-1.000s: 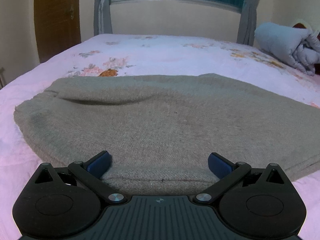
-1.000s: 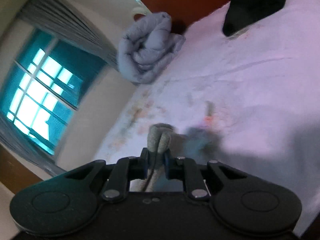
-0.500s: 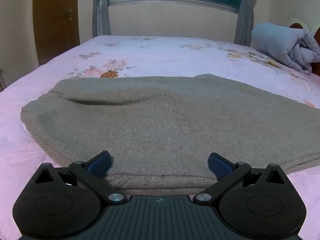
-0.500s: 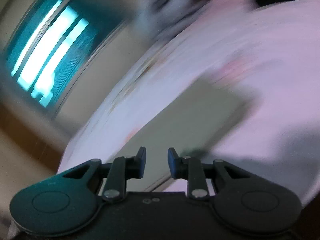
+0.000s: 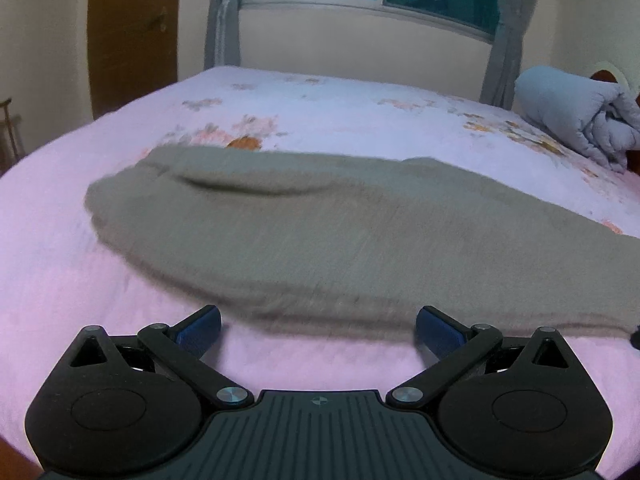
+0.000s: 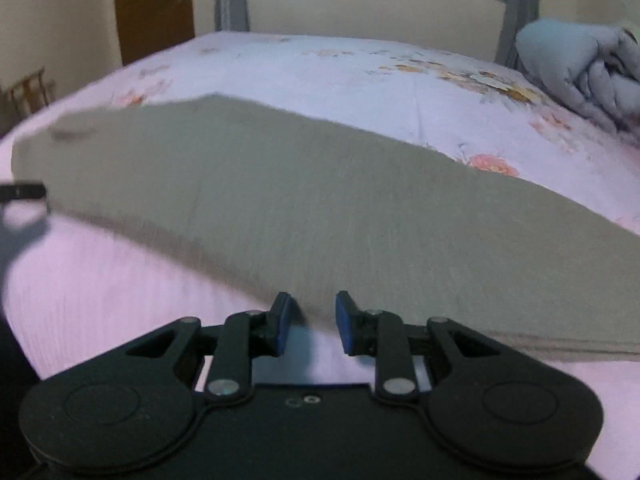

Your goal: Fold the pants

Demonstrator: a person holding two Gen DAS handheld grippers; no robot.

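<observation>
Pants (image 5: 320, 240): long axis crosswise, ahead of both grippers. Left gripper (image 5: 318, 326): jaws wide, empty. Right gripper (image 6: 310, 322): jaws narrowly apart, empty, nearer hem.

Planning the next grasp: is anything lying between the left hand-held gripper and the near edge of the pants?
Nothing: only bare pink bedsheet separates the left hand-held gripper from the pants, per the left wrist view.
</observation>
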